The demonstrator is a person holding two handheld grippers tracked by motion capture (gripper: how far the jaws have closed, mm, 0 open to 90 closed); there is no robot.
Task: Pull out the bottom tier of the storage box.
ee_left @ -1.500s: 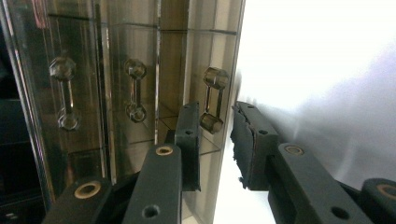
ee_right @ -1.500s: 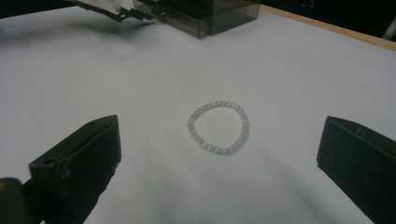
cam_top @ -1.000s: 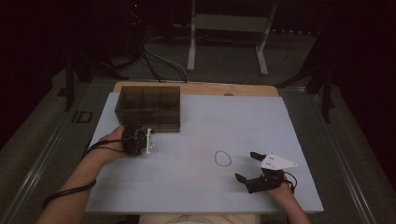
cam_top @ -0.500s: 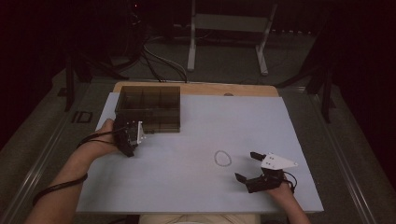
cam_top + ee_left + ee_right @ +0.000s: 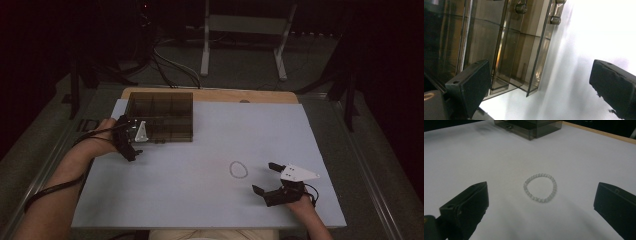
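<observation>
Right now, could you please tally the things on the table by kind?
Bead bracelet: 1
Smoky clear compartment box: 1
Hand-held grippers: 2, left and right, jaws open
Total: 4

A pale sheet [image 5: 200, 170] is spread over the table, and a strip of wooden tabletop [image 5: 215, 95] is left bare along its far edge. Beyond the table, a light metal stand [image 5: 240, 30] is seen on two splayed legs on the dark floor, and black cables [image 5: 170, 62] are trailed across that floor just left of it.
</observation>
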